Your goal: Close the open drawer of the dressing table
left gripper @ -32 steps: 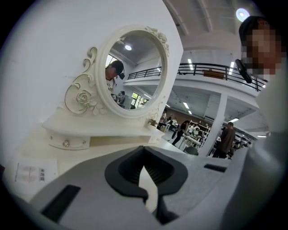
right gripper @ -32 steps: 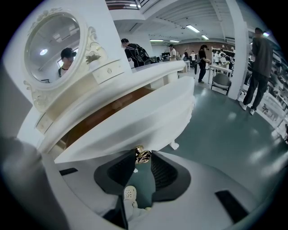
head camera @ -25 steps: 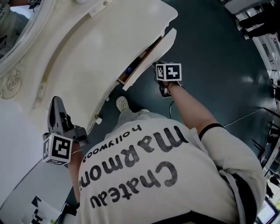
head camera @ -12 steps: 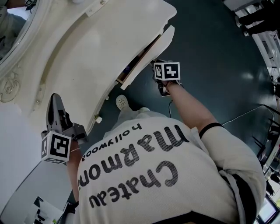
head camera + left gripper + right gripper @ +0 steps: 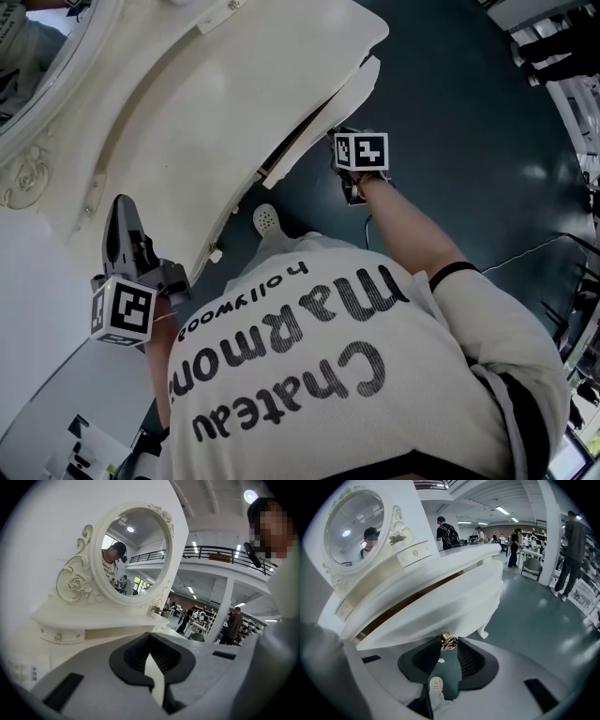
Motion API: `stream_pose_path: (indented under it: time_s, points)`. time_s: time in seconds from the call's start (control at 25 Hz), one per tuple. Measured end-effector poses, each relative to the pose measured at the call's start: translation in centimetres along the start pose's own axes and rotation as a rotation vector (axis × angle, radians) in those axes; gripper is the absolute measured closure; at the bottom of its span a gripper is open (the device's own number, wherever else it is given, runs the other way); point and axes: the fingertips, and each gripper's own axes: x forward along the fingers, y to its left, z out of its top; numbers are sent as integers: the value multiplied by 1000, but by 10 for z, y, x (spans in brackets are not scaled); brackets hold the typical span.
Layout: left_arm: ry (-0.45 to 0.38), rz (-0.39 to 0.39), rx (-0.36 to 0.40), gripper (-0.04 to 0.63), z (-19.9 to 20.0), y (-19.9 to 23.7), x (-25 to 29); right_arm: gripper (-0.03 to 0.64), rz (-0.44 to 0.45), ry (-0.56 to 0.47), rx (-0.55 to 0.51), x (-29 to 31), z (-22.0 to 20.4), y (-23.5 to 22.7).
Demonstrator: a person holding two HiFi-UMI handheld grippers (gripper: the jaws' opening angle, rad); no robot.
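Observation:
The white dressing table [image 5: 187, 122] fills the upper left of the head view. Its curved drawer front [image 5: 319, 122] stands a narrow dark gap out from the tabletop edge. My right gripper [image 5: 342, 155] is at that front. In the right gripper view the drawer front [image 5: 454, 602] spans the middle, and its gold knob [image 5: 449, 642] sits clamped between the tips of my right gripper [image 5: 449, 645]. My left gripper [image 5: 120, 214] hovers over the table's left end, tips together and holding nothing. In its own view the left gripper [image 5: 151, 637] points at the oval mirror [image 5: 133, 550].
My shoe [image 5: 266, 220] stands on the dark green floor [image 5: 450, 112] just below the drawer. A curved table leg [image 5: 483, 632] reaches the floor at the right. A small upper drawer with a knob [image 5: 58, 637] sits under the mirror. People, tables and chairs fill the hall behind.
The gap between drawer front and tabletop looks narrower, and less of the drawer's inside shows. Both grippers sit in nearly the same places.

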Motion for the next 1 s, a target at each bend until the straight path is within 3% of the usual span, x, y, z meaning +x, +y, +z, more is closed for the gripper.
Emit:
stream_pose_path:
  time_s: [0.2, 0.4, 1.0]
  points:
    - [-6, 16, 1, 588, 9, 12, -3, 492, -47, -64, 22, 0, 2, 0]
    - [-21, 19, -4, 588, 17, 31, -3, 492, -70, -62, 22, 5, 4, 4]
    - [-30, -76, -4, 588, 42, 78, 10, 511, -227, -115, 116, 3, 9, 8]
